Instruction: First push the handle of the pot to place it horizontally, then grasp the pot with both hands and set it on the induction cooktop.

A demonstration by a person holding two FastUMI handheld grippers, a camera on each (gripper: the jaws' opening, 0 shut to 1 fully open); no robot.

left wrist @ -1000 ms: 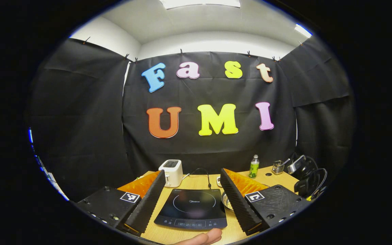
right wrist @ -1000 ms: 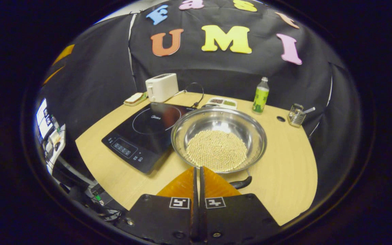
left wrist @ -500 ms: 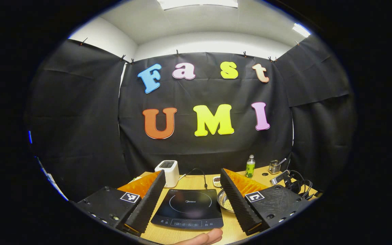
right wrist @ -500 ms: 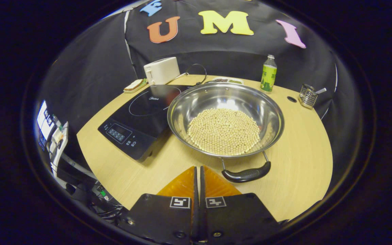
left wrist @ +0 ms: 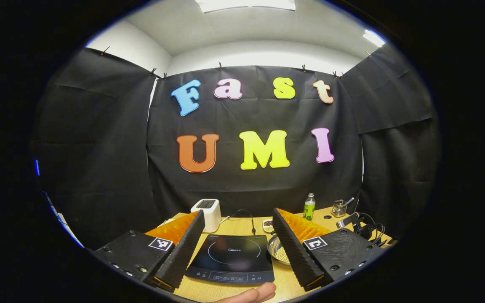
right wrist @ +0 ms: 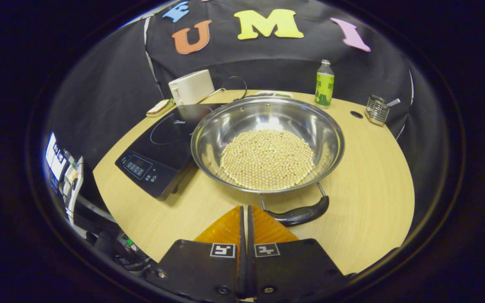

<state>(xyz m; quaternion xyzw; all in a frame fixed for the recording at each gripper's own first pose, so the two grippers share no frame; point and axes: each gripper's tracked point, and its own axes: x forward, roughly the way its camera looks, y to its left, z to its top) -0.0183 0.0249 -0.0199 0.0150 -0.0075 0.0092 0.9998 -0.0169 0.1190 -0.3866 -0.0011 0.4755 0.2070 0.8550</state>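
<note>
While above table [right wrist: 364, 202], right gripper [right wrist: 244, 210] closed

We're looking at a mock kitchen in a recording booth: black cloth walls [left wrist: 99, 168] behind a wooden tabletop [right wrist: 364, 189], with an induction cooktop [right wrist: 162, 147] and, behind it, a toaster [right wrist: 191, 87].

Shiny round steel pot [right wrist: 267, 126] of pale beans, black loop handle [right wrist: 299, 214] nearest the camera, touching the flat black induction cooktop's [right wrist: 164, 145] right edge.
</note>
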